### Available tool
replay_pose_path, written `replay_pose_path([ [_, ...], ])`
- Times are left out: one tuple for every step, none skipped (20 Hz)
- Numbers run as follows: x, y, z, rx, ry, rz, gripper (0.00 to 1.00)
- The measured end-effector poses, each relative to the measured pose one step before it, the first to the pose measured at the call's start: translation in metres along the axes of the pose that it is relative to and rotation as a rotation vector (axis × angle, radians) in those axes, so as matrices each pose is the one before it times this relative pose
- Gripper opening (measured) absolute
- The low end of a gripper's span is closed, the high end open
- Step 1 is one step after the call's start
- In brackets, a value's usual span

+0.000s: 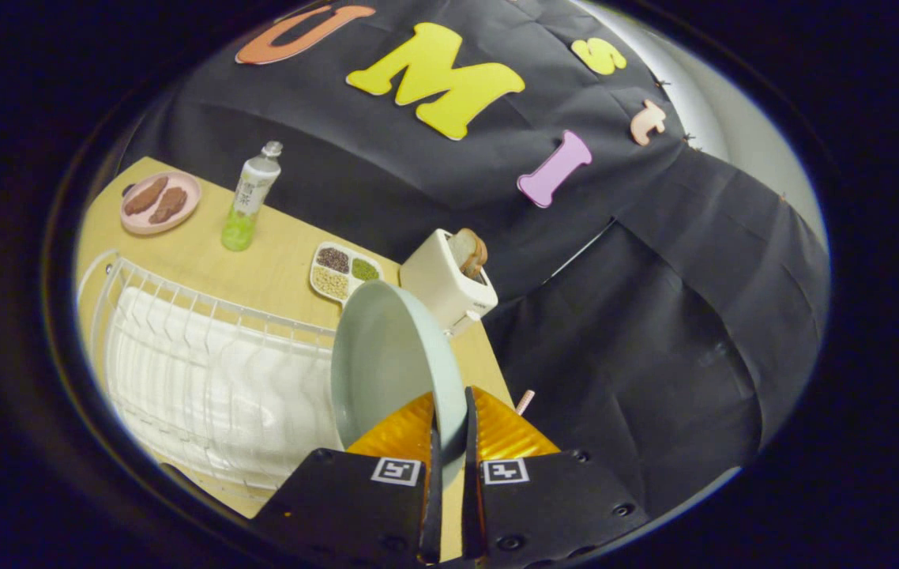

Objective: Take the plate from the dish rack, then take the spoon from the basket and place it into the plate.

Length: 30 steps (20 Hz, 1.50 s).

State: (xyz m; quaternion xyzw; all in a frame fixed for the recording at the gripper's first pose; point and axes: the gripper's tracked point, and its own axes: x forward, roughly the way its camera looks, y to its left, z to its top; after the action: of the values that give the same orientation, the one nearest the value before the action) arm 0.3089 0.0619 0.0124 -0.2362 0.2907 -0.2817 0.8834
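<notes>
Edgewise, the gripper [449, 431] pinches the plate [386, 363] beside the dish rack [181, 371]; toaster [445, 280] holds bread [469, 251].

No wording, brand or number can be made out on anything here. The bottle [248, 204] standing near the far edge of the desk [276, 273], beside the pink plate's corner, carries a label with dark marks too small and blurred to make out. The tongs [449, 431], closed on the rim of the pale plate [386, 363], bear two square black-and-white coded markers [396, 471], one on each finger's base, which are patterns and not letters.
</notes>
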Motion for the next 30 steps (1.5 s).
replay_pose_path([
  [-0.00106,-0.00661,-0.00370,0.04890,-0.00682,0.02711,0.15],
  [-0.00059,-0.00786,-0.00261,0.05545,-0.01378,0.03023,0.15],
  [-0.00355,-0.00799,-0.00384,0.06028,-0.00620,0.03906,0.15],
  [-0.00525,-0.00488,-0.00526,0.06924,0.00169,0.05487,0.15],
  [-0.00715,-0.00337,-0.00617,0.07919,0.01078,0.07502,0.15],
  [-0.00604,-0.00349,-0.00733,0.06802,0.01252,0.06557,0.15],
  [-0.00782,-0.00307,-0.00831,0.06266,0.01665,0.06786,0.15],
  [-0.00534,-0.00530,-0.01312,0.05147,0.02816,0.05945,0.15],
  [-0.00648,-0.00251,-0.01400,0.05030,0.03288,0.05985,0.15],
  [-0.00692,-0.00140,-0.02066,0.03807,0.03926,0.06745,0.15],
  [-0.00556,-0.00089,-0.01622,0.01232,0.02769,0.05393,0.15],
  [-0.00570,-0.00303,-0.01996,0.02619,0.02089,0.05746,0.15],
  [-0.00620,-0.00318,-0.01840,-0.01360,0.01542,0.05102,0.15],
  [-0.00230,-0.00470,-0.01989,-0.02200,0.01488,0.04331,0.15],
  [-0.00156,-0.00358,-0.02029,-0.01041,0.01870,0.03927,0.15],
  [0.00270,-0.00309,-0.01837,0.00671,0.01832,0.03312,0.15],
  [0.00587,-0.00535,-0.01958,0.02138,0.02746,0.03136,0.15],
  [0.00819,-0.00713,-0.01420,0.01271,0.02091,0.01994,0.15],
  [0.00899,-0.00814,-0.00922,0.01812,0.01320,0.00674,0.15],
  [0.00694,-0.00529,-0.00655,0.00195,-0.00357,0.00160,0.15],
  [0.00520,-0.00922,-0.00352,-0.00905,-0.01346,-0.01000,0.15],
  [0.00267,-0.00874,-0.00128,-0.01650,-0.01927,-0.01295,0.15],
  [0.00530,-0.00682,-0.00203,-0.02921,-0.01596,-0.01883,0.15],
  [0.00564,-0.00677,-0.00739,-0.02206,-0.00767,-0.01305,0.15],
  [0.00307,-0.00004,-0.00865,-0.00115,-0.00014,0.02173,0.15],
  [0.00456,0.00066,-0.00657,-0.00160,0.00245,0.02862,0.15],
  [0.00305,-0.00216,-0.00234,-0.00278,-0.00468,0.01866,0.15],
  [0.00267,-0.00475,0.00114,-0.00130,-0.00954,0.00855,0.16],
  [0.00407,-0.00325,-0.00121,-0.00811,-0.00005,0.00247,0.16],
  [0.00165,-0.00249,-0.00167,-0.01204,-0.00652,0.00535,0.17],
])
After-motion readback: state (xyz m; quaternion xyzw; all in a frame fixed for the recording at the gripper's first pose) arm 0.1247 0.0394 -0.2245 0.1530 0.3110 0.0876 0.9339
